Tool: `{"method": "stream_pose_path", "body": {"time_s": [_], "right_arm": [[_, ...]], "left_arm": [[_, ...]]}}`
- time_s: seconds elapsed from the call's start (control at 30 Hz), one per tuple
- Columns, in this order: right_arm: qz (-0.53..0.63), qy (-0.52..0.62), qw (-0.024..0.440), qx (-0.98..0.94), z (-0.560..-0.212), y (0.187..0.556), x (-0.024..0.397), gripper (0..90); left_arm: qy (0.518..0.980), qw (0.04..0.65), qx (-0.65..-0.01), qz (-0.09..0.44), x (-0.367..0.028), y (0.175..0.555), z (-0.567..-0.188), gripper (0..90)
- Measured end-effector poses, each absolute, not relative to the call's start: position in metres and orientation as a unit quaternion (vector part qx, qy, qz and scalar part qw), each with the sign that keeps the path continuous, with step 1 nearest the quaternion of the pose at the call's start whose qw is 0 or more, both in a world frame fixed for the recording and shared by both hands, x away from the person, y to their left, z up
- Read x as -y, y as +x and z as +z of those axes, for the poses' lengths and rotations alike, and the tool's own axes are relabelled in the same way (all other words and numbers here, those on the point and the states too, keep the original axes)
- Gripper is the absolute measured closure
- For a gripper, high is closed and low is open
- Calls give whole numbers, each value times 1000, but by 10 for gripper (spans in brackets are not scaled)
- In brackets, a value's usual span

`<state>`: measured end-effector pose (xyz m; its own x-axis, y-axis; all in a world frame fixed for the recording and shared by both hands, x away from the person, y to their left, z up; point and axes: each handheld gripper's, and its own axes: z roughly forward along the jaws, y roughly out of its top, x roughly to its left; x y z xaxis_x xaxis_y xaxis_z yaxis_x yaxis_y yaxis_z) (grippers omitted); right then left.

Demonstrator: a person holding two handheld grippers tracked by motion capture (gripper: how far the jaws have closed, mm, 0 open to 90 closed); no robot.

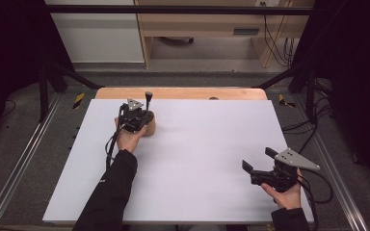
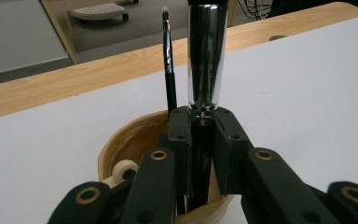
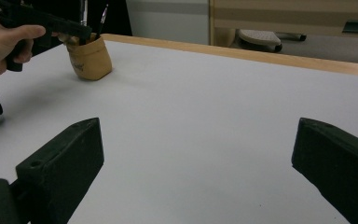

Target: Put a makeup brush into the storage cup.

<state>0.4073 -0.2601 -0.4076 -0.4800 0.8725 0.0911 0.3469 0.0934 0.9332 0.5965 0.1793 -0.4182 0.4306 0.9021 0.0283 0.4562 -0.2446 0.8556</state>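
Note:
A tan cup point(image 1: 149, 128) stands on the white table top point(image 1: 197, 144) at the far left. A thick brush with a silver ferrule point(image 2: 205, 56) rises upright out of the cup point(image 2: 121, 140). My left gripper point(image 2: 200, 122) is shut on its black handle just above the rim. A thin dark brush point(image 2: 168, 60) stands beside it in the cup. In the high view the left gripper point(image 1: 143, 119) hovers over the cup, with the brush point(image 1: 149, 98) sticking up. My right gripper point(image 1: 259, 160) rests near the front right, open, jaws wide apart point(image 3: 198, 149) with nothing between them.
A small white round item point(image 2: 123, 170) lies inside the cup. A wooden edge point(image 1: 183, 93) runs along the table's far side. The right gripper view shows the cup point(image 3: 91, 58) and the hand point(image 3: 0, 42) holding the left gripper far off at the left.

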Motion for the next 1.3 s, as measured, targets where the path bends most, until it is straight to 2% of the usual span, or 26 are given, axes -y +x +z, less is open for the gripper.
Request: {"method": "stream_pose_path", "body": {"time_s": [0.33, 0.8, 0.87, 0.97, 1.0, 1.3], "right_arm": [[511, 440, 257, -693, -407, 407, 259, 26], [515, 436, 257, -691, -405, 406, 256, 26], [515, 436, 258, -692, -405, 406, 256, 26], [515, 434, 260, -692, -405, 406, 256, 26], [515, 435, 260, -692, -405, 406, 256, 26], [517, 435, 258, -690, -404, 405, 256, 25]], "left_arm": [[736, 419, -455, 275, -184, 584, -407, 698], [735, 457, -425, 265, -203, 550, -391, 456], [735, 467, -418, 259, -206, 543, -389, 386], [735, 480, -410, 248, -210, 532, -387, 342], [734, 486, -404, 249, -212, 525, -385, 298], [730, 505, -393, 240, -226, 493, -381, 197]]}}
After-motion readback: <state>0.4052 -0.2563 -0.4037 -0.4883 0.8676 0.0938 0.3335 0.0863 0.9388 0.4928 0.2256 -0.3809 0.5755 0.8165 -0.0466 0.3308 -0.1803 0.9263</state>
